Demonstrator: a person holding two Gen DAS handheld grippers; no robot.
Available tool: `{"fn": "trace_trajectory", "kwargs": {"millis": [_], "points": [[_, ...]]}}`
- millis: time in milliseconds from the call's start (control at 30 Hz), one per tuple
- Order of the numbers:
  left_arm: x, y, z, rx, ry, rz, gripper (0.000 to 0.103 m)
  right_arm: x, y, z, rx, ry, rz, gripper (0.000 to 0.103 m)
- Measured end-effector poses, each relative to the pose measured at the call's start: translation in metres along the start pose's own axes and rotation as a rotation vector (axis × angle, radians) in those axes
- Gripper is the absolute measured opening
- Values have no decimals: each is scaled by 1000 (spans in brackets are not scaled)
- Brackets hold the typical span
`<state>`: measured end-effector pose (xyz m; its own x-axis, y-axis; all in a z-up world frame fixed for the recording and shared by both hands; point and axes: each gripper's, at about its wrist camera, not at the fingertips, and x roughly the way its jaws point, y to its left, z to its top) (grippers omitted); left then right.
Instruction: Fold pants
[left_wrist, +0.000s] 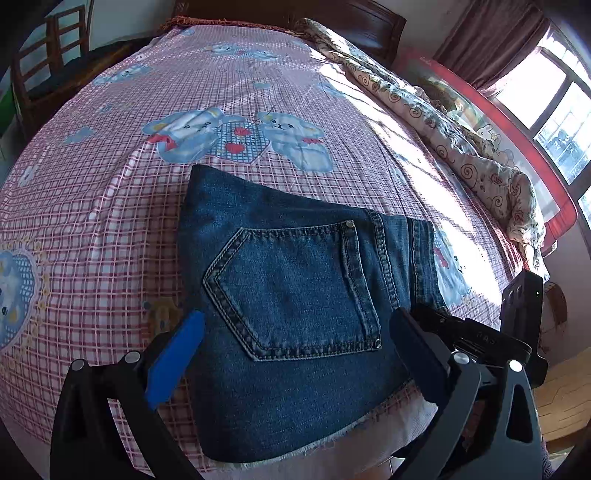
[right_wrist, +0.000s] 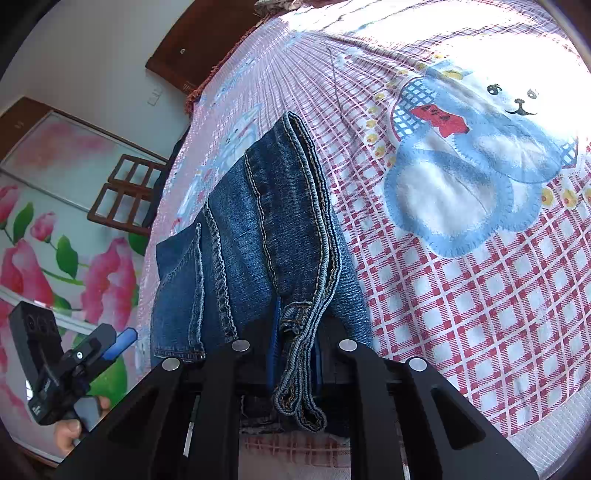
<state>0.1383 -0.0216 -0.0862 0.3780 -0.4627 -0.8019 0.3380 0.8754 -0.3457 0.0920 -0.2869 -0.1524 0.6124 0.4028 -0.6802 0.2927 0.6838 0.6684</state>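
Note:
Blue denim pants (left_wrist: 291, 302) lie folded into a compact stack near the front edge of the bed, back pocket facing up. My left gripper (left_wrist: 295, 354) is open, its blue-padded fingers (left_wrist: 177, 354) spread on either side of the pants and above them. In the right wrist view the pants (right_wrist: 258, 229) show their waistband and seams edge-on. My right gripper (right_wrist: 295, 354) is shut on the waistband edge of the pants, with fabric bunched between the jaws. The left gripper also shows in the right wrist view (right_wrist: 122, 341), held by a hand.
The bed (left_wrist: 110, 206) has a pink plaid sheet with blue bear prints. A rumpled floral quilt (left_wrist: 454, 140) lies along the right side by a red rail. A wooden chair (left_wrist: 40, 70) stands at the far left. A window (left_wrist: 554, 110) is at right.

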Motion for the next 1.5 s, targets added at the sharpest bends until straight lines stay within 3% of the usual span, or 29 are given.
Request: {"fn": "trace_trajectory", "kwargs": {"millis": [200, 300, 367, 400, 467, 500, 533, 667, 700, 733, 800, 933, 1033, 1133, 1367, 1500], "points": [[36, 13, -39, 1, 76, 91, 101, -7, -6, 2, 46, 5, 21, 14], [44, 18, -44, 5, 68, 102, 101, -26, -2, -2, 32, -3, -45, 20], [44, 18, -43, 11, 66, 106, 101, -37, -2, -5, 45, -2, -27, 22], [44, 17, -44, 17, 65, 109, 101, -41, -1, -7, 56, 3, 6, 26], [44, 16, -43, 14, 62, 109, 101, -44, -1, -11, 76, 19, 52, 47], [44, 16, -43, 15, 62, 111, 101, -42, 0, -13, 80, 35, 23, 61], [45, 15, -42, 15, 61, 112, 101, -38, 1, -16, 63, 43, -4, 61], [44, 16, -42, 14, 64, 107, 101, -33, 13, -22, -37, 31, -72, 57], [44, 16, -42, 12, 64, 105, 101, -32, 17, -22, -72, 41, -112, 35], [44, 17, -42, 12, 65, 105, 101, -32, 19, -23, -82, 48, -107, 22], [44, 17, -43, 14, 65, 104, 101, -34, 24, -24, -99, 42, -103, 16], [42, 19, -44, 15, 61, 94, 101, -42, 29, -27, -109, 17, -99, 16], [36, 23, -46, -1, 59, 67, 101, -34, 8, -30, -44, 34, -93, 16], [24, 39, -54, -61, 46, 11, 101, -29, -15, -33, 50, 22, -30, 16], [-10, 86, -86, -233, 12, -139, 101, -50, -3, -38, 18, -19, -9, 16], [-24, 99, -106, -271, 3, -166, 101, -49, -9, -40, 21, -16, -27, 16]]}}
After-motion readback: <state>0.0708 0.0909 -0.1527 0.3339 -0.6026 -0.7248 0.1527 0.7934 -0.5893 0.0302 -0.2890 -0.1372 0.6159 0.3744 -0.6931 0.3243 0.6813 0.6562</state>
